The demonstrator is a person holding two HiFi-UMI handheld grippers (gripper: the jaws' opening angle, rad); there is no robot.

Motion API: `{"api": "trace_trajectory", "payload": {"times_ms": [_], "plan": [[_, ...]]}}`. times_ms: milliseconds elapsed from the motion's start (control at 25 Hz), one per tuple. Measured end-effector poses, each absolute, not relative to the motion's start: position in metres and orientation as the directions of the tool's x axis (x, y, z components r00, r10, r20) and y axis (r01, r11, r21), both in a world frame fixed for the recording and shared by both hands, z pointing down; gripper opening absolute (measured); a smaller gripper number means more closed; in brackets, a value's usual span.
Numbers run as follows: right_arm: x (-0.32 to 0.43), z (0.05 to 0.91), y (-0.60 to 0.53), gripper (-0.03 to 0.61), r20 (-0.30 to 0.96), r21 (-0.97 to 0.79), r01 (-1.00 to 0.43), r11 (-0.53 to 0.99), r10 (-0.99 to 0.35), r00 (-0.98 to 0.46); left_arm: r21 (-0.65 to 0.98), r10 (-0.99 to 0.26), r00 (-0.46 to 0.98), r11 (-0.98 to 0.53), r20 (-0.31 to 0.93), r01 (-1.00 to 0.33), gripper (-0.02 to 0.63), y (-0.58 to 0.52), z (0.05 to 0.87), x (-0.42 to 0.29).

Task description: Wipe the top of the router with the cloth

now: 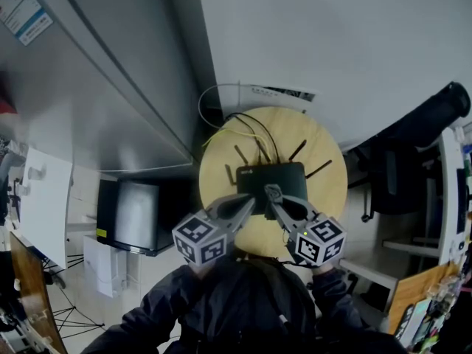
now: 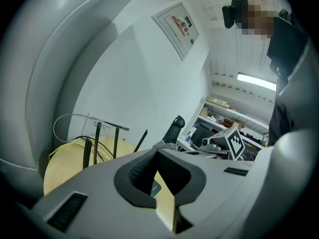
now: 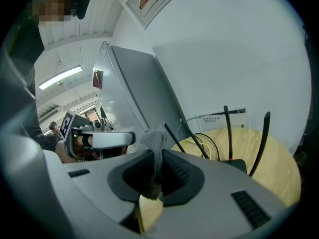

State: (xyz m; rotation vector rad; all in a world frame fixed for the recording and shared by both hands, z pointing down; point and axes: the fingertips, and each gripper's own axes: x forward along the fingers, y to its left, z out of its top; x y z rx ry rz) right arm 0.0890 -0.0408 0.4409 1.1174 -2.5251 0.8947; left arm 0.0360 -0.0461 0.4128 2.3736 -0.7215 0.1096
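Your right tool (image 1: 272, 203) is clamped on the small grey cloth (image 1: 274, 193). In the right gripper view the cloth (image 3: 155, 142) is pinched between that tool's (image 3: 158, 157) dark ribbed pads, and a crumpled tuft stands up above the tips. Your left tool (image 1: 248, 200) holds nothing. In the left gripper view its (image 2: 155, 153) jaws meet at the tips, leaving only a thin wedge of gap lower down.

Both tools point inward over the near edge of the flat black router (image 1: 284, 177), tips close together, with the cloth just above or on the router's near edge; I cannot tell which. The router sits towards the back of the round pale wooden counter (image 1: 217, 169). Its thin black antennas (image 1: 297, 150) fan out from the far side. A yellow cable (image 1: 248, 134) and black cables run from behind the router towards the white wall, where a white socket strip (image 1: 279, 92) is mounted.

From the right gripper view, two antennas (image 3: 227, 133) rise upright beyond the tool, with the router's (image 3: 235, 164) dark body below them on the counter (image 3: 280, 164).
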Motion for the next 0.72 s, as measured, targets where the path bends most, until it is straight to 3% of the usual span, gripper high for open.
{"api": "trace_trajectory", "payload": {"times_ms": [720], "plan": [[0.089, 0.44, -0.0349, 0.067, 0.437, -0.435, -0.735, 0.519, -0.593, -0.677, 0.563, -0.472, 0.845, -0.638, 0.252, -0.525, -0.006, -0.0392, 0.4144, 0.0331]]}}
